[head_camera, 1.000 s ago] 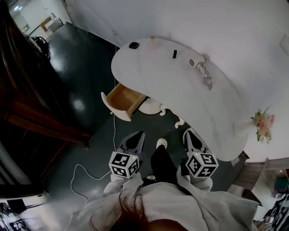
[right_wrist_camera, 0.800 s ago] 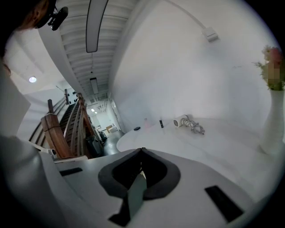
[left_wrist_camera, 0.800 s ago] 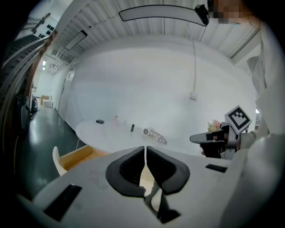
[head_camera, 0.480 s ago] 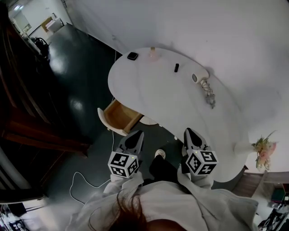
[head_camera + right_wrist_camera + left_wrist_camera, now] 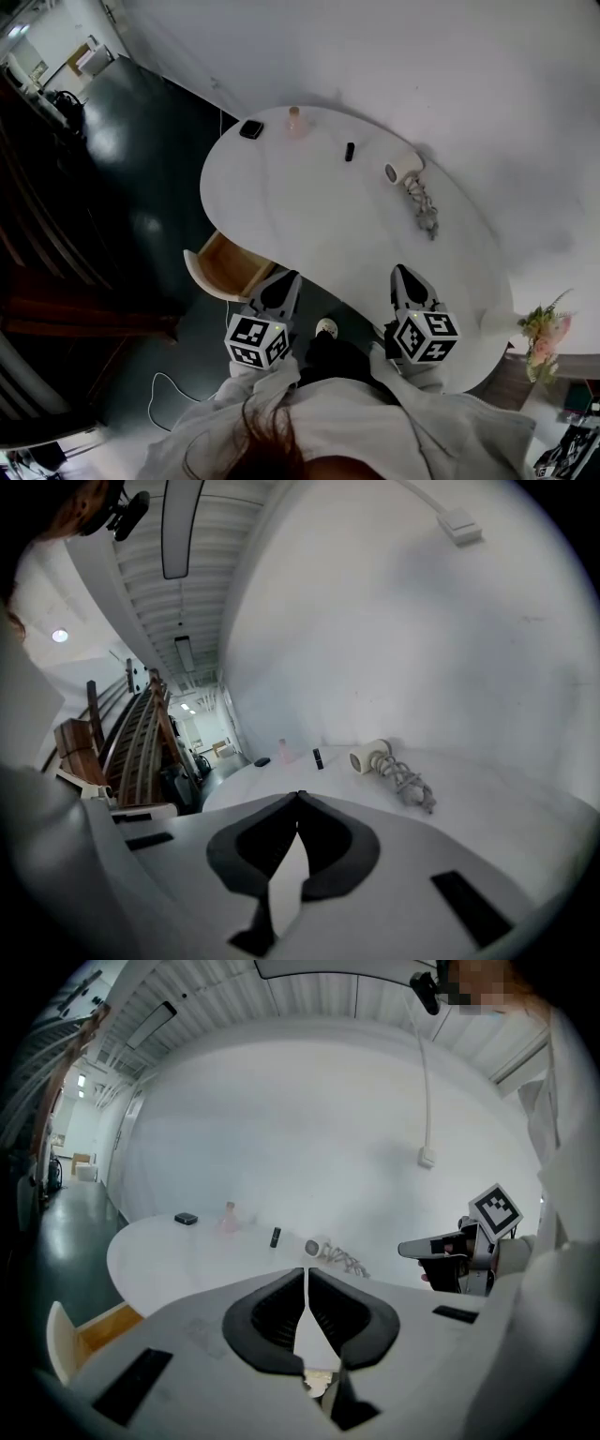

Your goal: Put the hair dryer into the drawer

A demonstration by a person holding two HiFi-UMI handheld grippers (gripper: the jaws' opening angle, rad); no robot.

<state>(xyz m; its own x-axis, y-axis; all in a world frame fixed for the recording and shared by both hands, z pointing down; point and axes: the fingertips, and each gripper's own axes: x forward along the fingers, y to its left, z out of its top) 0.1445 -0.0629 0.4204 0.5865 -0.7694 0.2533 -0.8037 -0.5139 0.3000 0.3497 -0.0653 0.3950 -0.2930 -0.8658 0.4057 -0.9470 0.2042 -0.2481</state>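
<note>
The white hair dryer [image 5: 401,171] lies on the far side of the white oval table [image 5: 309,216], its coiled cord [image 5: 424,210] trailing beside it. The right gripper view shows the hair dryer [image 5: 367,757] ahead, and the left gripper view shows the hair dryer [image 5: 312,1247] far off. The wooden drawer [image 5: 223,267] stands pulled out under the table's near left edge. My left gripper [image 5: 288,276] hovers just right of the drawer, shut and empty. My right gripper [image 5: 401,272] is over the table's near edge, also shut and empty. Both are well short of the dryer.
A small black box [image 5: 250,129], a pink bottle [image 5: 293,120] and a black tube [image 5: 350,151] stand along the table's far edge. Flowers [image 5: 539,333] sit at the right end. A white cable [image 5: 178,384] lies on the dark floor at left.
The table and drawer have drawn nearer and slid left in the head view as the person steps forward. Both grippers keep their places in front of the body, still shut.
</note>
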